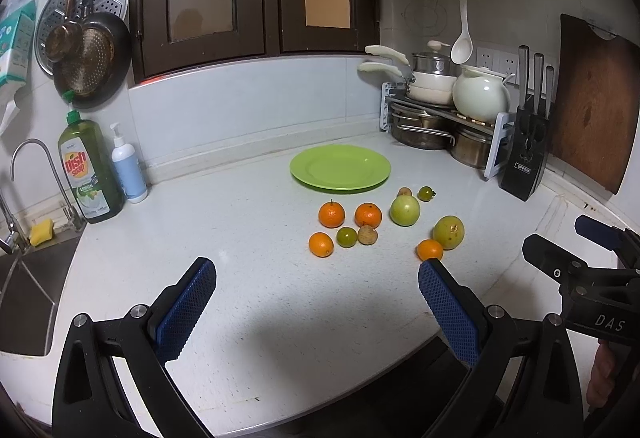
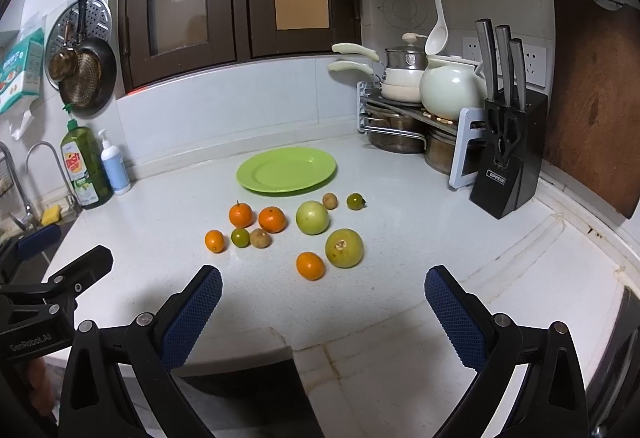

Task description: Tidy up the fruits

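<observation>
Orange and green fruit lie loose on the white table (image 2: 400,222), all of it short of the green plate (image 2: 286,170), which sits bare behind the cluster. Both claws hover at the near edge with fingers spread wide and nothing between them.

From the right claw (image 2: 323,312), the nearest piece is the small orange (image 2: 310,265), straight ahead and slightly left of centre, just beside the big yellow-green fruit (image 2: 344,248); the two look nearly touching, so a finger must slip between them or come from the near side. In the left view, the left claw (image 1: 318,304) has that same orange (image 1: 430,249) off to its right, partly hidden behind its own right finger (image 1: 448,310). The left-hand group, led by another small orange (image 1: 321,244), lies closer to its centre line. So the right claw seems better placed for the near pair, the left for the far group.

The round fruit have no long axis to align with. What the two little brown ones are is hard to make out.
</observation>
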